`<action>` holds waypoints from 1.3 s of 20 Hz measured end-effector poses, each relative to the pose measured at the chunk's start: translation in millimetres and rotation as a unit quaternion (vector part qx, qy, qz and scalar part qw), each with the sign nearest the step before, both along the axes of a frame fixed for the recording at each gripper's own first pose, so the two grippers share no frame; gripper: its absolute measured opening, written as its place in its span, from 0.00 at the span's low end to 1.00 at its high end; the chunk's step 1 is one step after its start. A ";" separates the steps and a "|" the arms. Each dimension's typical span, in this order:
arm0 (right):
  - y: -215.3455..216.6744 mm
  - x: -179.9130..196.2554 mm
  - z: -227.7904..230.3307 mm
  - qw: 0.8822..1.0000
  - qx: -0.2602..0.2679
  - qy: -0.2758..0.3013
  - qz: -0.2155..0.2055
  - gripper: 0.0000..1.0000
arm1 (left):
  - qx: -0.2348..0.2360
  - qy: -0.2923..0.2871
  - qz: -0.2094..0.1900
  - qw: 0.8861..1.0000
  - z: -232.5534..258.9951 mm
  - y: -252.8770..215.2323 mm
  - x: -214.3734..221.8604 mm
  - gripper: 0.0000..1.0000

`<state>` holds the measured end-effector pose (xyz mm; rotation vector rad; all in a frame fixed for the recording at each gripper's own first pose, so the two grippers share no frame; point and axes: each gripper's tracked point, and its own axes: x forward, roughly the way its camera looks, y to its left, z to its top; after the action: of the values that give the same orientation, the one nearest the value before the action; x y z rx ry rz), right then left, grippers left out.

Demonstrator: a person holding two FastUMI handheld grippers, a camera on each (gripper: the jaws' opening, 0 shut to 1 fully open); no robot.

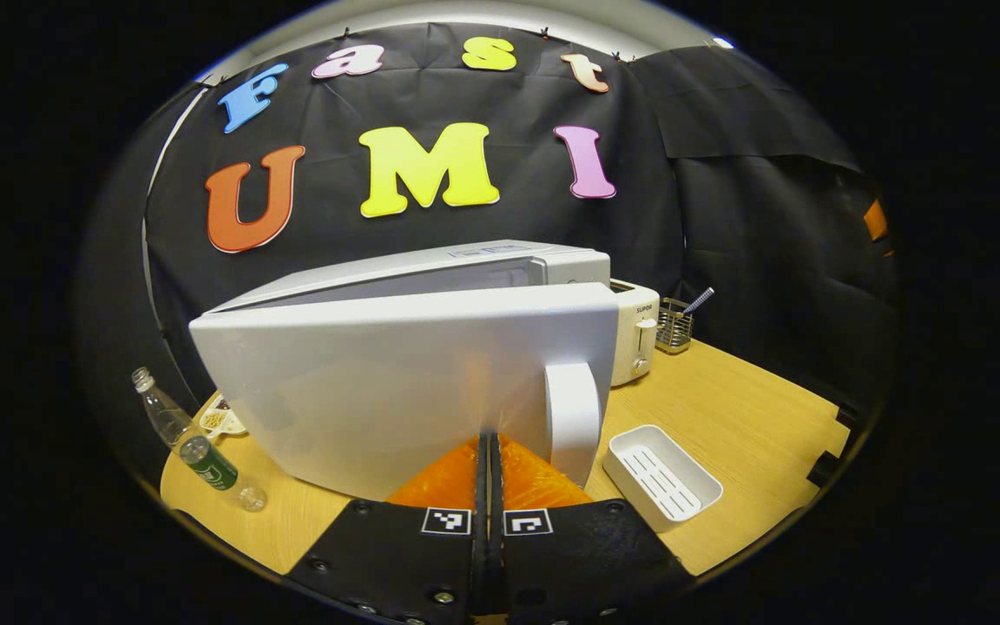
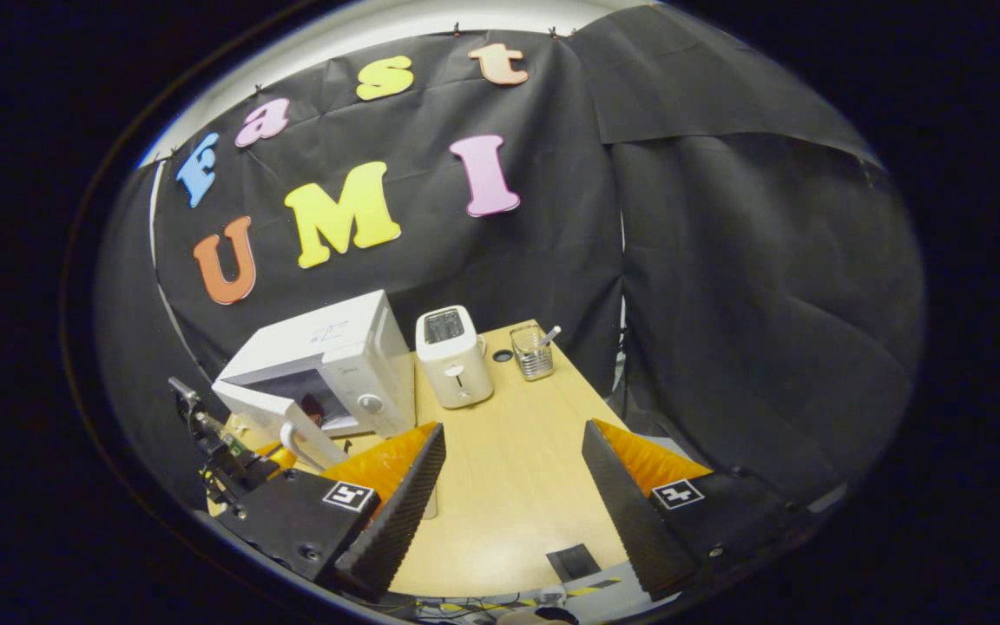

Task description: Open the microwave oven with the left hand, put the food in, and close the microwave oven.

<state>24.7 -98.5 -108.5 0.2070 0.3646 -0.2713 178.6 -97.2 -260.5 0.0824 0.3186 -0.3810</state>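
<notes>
While the left gripper (image 1: pixel 489 451) is clenched against the smooth white door (image 1: pixel 396 382), half-swung, the right gripper (image 2: pixel 513 486) is spread wide.

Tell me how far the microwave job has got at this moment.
The microwave door stands partly open, left gripper shut and against its face beside the handle. Something dark sits inside, though I can't confirm it's the food. The right gripper is open and empty. Closing remains.
</notes>
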 end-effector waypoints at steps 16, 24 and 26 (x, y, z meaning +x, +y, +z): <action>-36.6 35.2 -9.6 0.999 0.018 0.033 0.006 1.00 | 0.006 -0.007 0.021 1.000 0.6 -31.2 71.6 0.00; -33.4 44.6 -6.0 0.999 0.015 0.038 0.014 1.00 | -0.006 0.022 0.043 0.999 -10.2 -36.9 82.9 0.00; -30.7 46.0 -2.4 0.999 0.011 0.037 0.019 1.00 | -0.011 0.022 0.045 0.999 -12.0 -35.2 81.8 0.11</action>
<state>70.7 -129.2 -110.8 0.2116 0.4436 -0.2387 260.4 -132.3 -272.5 0.0379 0.3609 -0.2982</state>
